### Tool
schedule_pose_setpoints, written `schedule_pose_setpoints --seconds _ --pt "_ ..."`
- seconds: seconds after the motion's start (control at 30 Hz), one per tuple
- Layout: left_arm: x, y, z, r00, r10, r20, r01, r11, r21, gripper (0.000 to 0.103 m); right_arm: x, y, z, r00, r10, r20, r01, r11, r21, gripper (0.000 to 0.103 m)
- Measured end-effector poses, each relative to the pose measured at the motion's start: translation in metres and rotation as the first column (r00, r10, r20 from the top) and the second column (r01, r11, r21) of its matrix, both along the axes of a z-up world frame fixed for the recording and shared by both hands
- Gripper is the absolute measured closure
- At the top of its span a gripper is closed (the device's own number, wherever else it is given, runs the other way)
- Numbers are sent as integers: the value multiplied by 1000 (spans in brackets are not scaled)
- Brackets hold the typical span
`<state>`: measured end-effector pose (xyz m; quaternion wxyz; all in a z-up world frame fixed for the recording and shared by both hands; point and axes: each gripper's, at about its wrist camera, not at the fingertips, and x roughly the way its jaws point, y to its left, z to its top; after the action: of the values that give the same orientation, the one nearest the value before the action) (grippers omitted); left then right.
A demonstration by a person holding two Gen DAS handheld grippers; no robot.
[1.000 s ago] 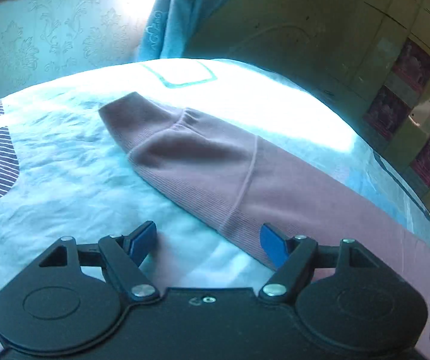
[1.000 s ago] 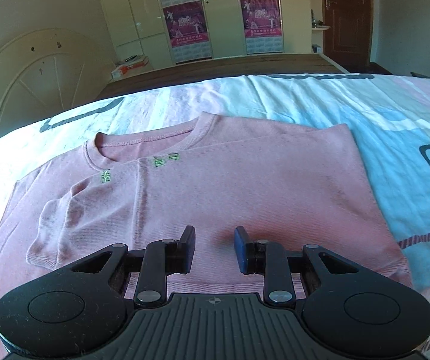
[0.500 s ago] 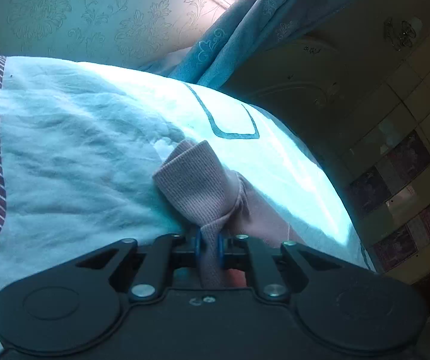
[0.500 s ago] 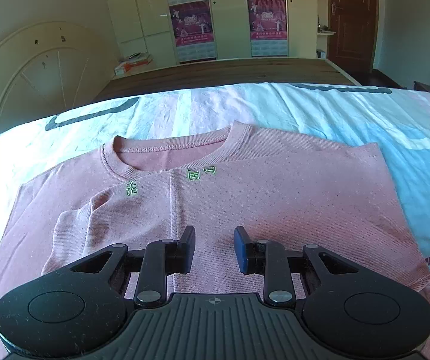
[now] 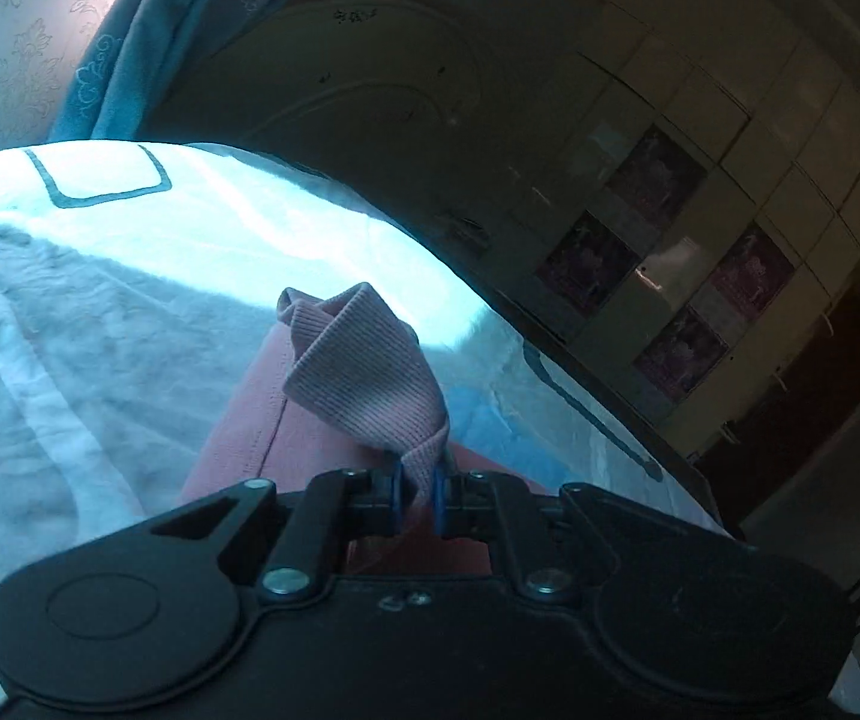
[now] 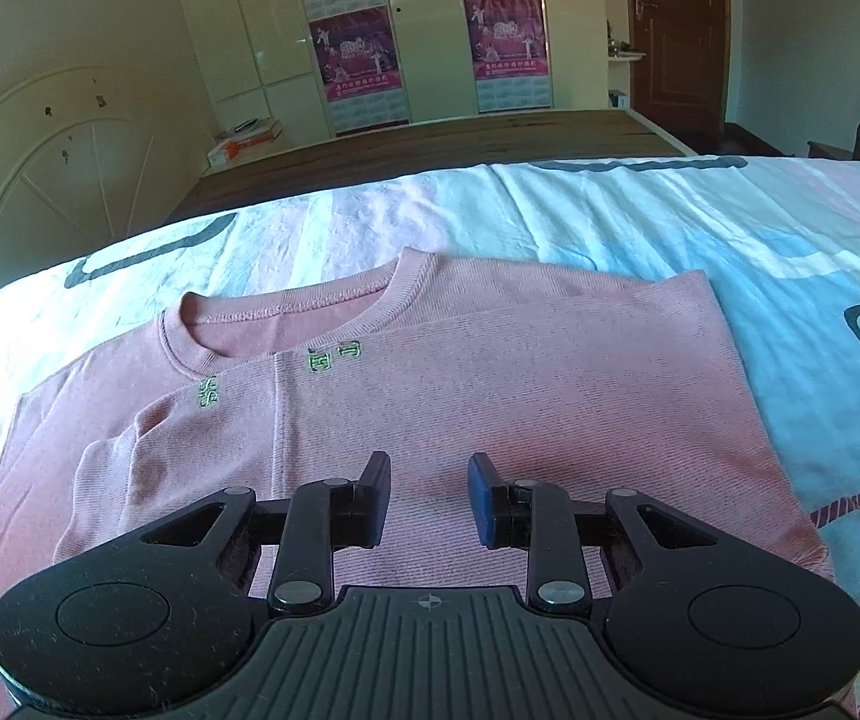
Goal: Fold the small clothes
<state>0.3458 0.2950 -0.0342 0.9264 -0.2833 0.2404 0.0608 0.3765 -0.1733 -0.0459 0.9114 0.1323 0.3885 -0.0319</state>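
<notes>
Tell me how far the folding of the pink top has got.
Early-middle. Done: one side of the pink top already lies folded over its front, sleeve included. In hand: the left gripper is shut on the other sleeve, lifted off the bedsheet. The right gripper hovers open over the top. Left: laying that sleeve across, then folding the body.

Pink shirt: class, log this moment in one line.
left gripper: shut on sleeve | right gripper: open above pink shirt | bed sheet

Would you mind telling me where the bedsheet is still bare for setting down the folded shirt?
Bare bedsheet lies beyond the pink shirt collar and to its right. The centre is covered by the shirt, under the open right gripper.
</notes>
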Motion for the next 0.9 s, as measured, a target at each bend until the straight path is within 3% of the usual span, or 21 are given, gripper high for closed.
schedule_pose_setpoints --seconds 0.07,0.17,0.27,0.4,0.47,0.53,0.57,0.6,0.63,0.67,0.83,0.9 --pt "14 -59 4 991 -137 -11 137 988 75 95 -3 -6 1 1000 -6 7 6 1000 18 75" --pt "31 -148 9 951 -305 -38 308 939 156 95 -7 -13 4 1000 -9 19 8 999 53 75" --pt "42 -231 4 891 -444 -92 453 863 225 95 -10 -19 6 1000 -4 21 2 997 79 75" --pt "54 -314 -27 792 -562 -239 610 747 263 94 -15 -27 5 1000 1 10 -3 991 137 75" --pt "64 -333 -46 756 -585 -294 652 715 253 77 -18 -30 3 1000 7 10 -9 983 186 75" --pt "55 -343 -48 742 -619 -257 670 686 282 26 -20 -33 0 1000 17 6 -18 970 243 71" --pt "49 -346 -47 736 -631 -247 677 676 291 19 -21 -33 -1 1000 19 0 -18 965 260 61" --pt "42 -346 -45 742 -627 -237 669 672 317 23 -22 -33 -1 1000 20 6 -20 962 271 37" --pt "37 -344 -42 751 -616 -239 659 670 342 33 -24 -32 0 999 25 24 -31 960 279 35" --pt "33 -339 -40 761 -602 -242 647 674 356 37 -26 -30 0 998 43 42 -53 954 294 35" --pt "1 -256 -19 871 -439 -218 491 776 397 40 -22 -16 -5 993 110 41 -118 929 350 37" --pt "-17 -224 -18 888 -406 -218 461 771 439 36 -18 -9 -10 991 134 28 -135 919 372 41"
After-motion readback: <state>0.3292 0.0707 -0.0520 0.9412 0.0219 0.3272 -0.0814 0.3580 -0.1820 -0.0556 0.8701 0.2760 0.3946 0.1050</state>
